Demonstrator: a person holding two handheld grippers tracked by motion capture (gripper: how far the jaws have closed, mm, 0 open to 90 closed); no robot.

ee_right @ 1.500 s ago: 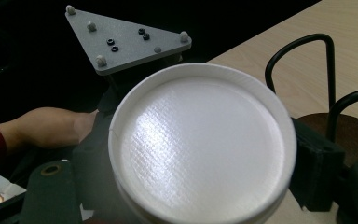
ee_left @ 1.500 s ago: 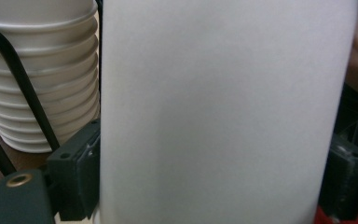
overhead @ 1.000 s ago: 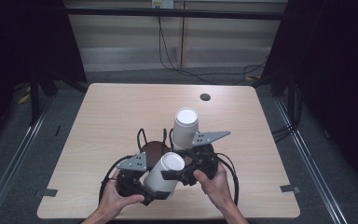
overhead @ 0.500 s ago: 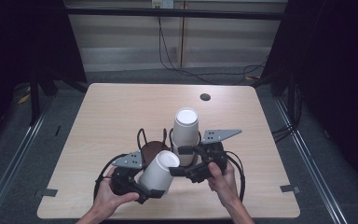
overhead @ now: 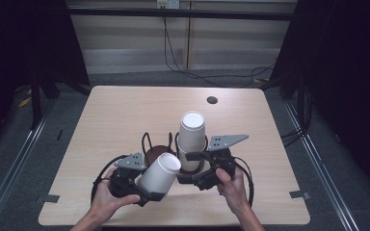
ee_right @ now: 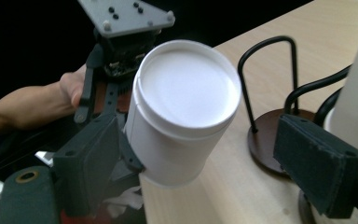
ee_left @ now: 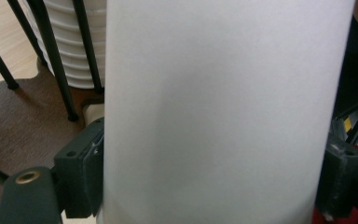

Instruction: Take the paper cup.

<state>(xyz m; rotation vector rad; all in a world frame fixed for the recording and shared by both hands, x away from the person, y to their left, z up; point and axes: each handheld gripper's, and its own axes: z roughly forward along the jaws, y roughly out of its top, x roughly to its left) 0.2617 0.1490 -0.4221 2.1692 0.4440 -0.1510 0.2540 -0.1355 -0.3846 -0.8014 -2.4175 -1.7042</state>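
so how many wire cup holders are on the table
2. One holder with a bare brown base stands left of centre; the other holder beside it holds the stack of white cups. The left gripper grips a separate cup.

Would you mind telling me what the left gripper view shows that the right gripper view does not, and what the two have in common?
Left gripper view alone: the ribbed rims of the stacked cups behind black holder rods, and pads pressed against the cup's wall.

Right gripper view alone: the held cup's flat closed end, the person's left hand, the empty brown-based holder, and the right gripper with jaws apart.

Both: the same white cup in the left gripper, over the wooden table.
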